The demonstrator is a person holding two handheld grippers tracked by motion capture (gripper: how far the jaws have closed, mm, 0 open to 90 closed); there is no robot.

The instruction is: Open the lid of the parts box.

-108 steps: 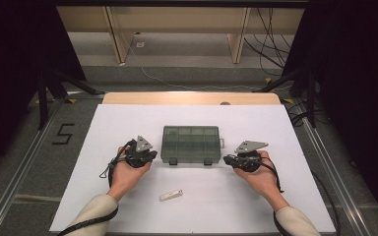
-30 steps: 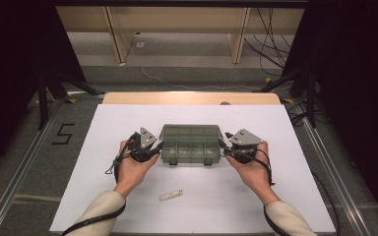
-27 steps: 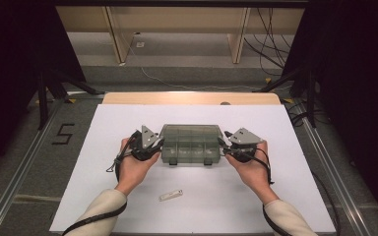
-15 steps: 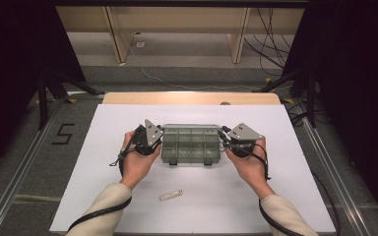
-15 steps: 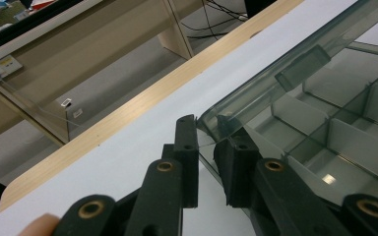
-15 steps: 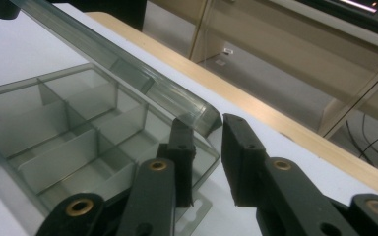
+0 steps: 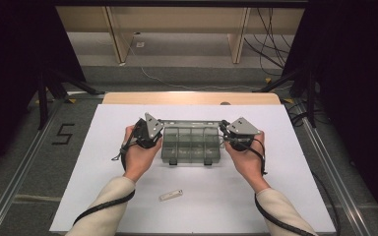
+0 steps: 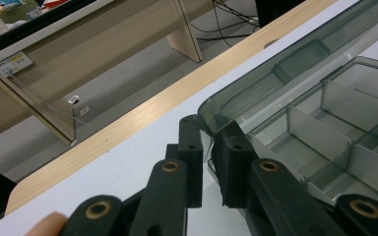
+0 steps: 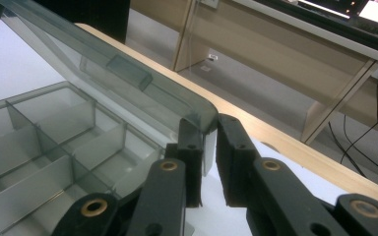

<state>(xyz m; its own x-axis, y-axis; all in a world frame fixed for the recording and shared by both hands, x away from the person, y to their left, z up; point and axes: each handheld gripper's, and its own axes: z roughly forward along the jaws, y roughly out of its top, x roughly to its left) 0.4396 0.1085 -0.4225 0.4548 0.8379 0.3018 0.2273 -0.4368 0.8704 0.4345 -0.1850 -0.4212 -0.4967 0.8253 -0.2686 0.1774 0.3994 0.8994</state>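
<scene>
A clear smoky plastic box [image 7: 191,144] with divided compartments is seen at the middle of the white table [image 7: 93,182], between the two hands. Its lid [image 8: 295,59] is raised at the front and tilted back, so that the empty compartments [image 9: 54,132] are laid bare; in the earlier frames the lid was lying flat and closed on the box.

The lid's left corner is pinched by the left gripper [image 8: 207,162], and its right corner by the right gripper [image 9: 207,162]; in each gripper view a thin edge of the lid is caught between the two black jaws, which have just been closing on it. Compared with a second ago, both grippers are found higher and tilted back, with the grey plates turned upward, and earlier on they were resting on the table well apart from the box's ends.

A small white stick-shaped object [image 7: 171,195] is left lying on the table nearer the person, unmoved from where it was before.
</scene>
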